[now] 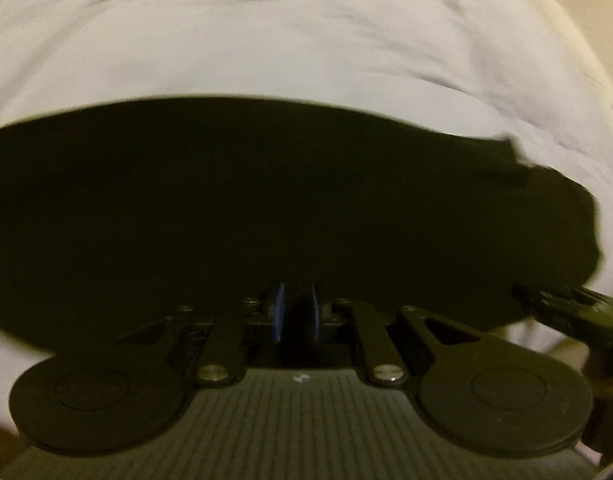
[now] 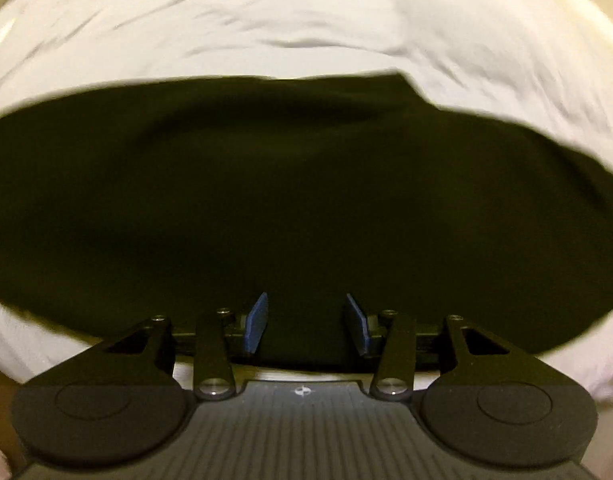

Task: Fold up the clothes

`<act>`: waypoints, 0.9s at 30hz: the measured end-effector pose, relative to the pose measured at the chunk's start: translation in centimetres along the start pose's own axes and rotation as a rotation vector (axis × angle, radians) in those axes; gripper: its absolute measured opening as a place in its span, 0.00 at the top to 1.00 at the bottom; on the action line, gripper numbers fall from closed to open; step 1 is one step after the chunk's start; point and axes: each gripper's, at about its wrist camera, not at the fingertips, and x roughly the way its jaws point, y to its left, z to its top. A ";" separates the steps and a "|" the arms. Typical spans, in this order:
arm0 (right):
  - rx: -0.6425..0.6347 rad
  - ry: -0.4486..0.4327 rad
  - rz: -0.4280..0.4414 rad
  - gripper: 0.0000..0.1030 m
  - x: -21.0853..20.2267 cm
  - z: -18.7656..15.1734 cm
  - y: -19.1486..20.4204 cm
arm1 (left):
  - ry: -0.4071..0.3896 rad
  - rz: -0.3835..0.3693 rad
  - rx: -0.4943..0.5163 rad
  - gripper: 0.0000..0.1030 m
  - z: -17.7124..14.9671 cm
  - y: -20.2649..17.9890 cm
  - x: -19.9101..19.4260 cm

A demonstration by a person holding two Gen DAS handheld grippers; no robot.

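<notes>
**One dark garment on one white sheet, two grippers above it**

On the left side, the left gripper (image 1: pixel 297 312) points down at a single black garment (image 1: pixel 266 208). Its two blue pads (image 1: pixel 279 312) stand close together with only a narrow slit between them; I see dark cloth behind that slit, but I cannot tell whether any fabric is pinched there. The garment lies flat on a wrinkled white sheet (image 1: pixel 286 40), its far edge running straight across and one ragged corner sticking out at the right. At the right edge of that view a second black tool (image 1: pixel 574 312) pokes in, blurred.

Further right, the right gripper (image 2: pixel 304 322) hangs over the same black garment (image 2: pixel 286 200), which again lies spread on the white sheet (image 2: pixel 306 20). Its two blue pads (image 2: pixel 256 324) are splayed well apart, and nothing is caught between them; the cloth simply lies below. Both pictures are smeared with blur.
</notes>
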 end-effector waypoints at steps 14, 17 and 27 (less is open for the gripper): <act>0.261 -0.061 0.033 0.47 1.2 5.1 -19.5 | 0.038 -0.073 0.258 0.74 8.8 -20.4 10.8; 0.268 -0.090 0.037 0.42 1.7 6.5 -22.0 | 0.021 -0.033 0.248 0.62 11.0 -21.3 12.2; 0.368 -0.184 -0.004 0.26 3.2 10.1 -31.4 | 0.031 -0.039 0.270 0.61 15.7 -23.7 17.2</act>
